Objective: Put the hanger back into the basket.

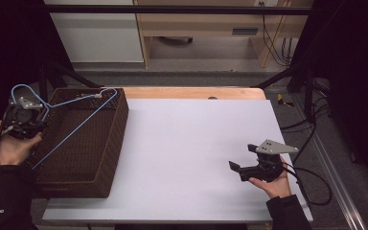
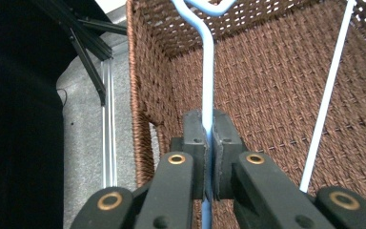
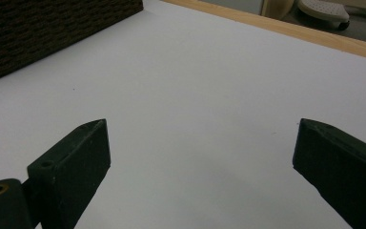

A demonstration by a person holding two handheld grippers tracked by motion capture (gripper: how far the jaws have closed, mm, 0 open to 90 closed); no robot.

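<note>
A blue wire hanger (image 1: 76, 128) hangs tilted over a brown wicker basket (image 1: 118, 122) at the table's left side. My left gripper (image 1: 37, 123) is shut on the hanger's wire near its hook, at the basket's left rim. In the left gripper view the pads (image 2: 221, 138) pinch the blue wire of the hanger (image 2: 209, 71), with the inside of the basket (image 2: 276, 95) behind it. My right gripper (image 1: 242, 157) is held low over the white table (image 1: 187, 143) at the right, open, with nothing between its jaws (image 3: 202, 143).
The woven side of the basket (image 3: 38, 33) stands at the far left in the right gripper view. The wooden table edge (image 1: 191, 92) runs along the back. Black frame bars and cables (image 1: 311, 124) lie off the right side.
</note>
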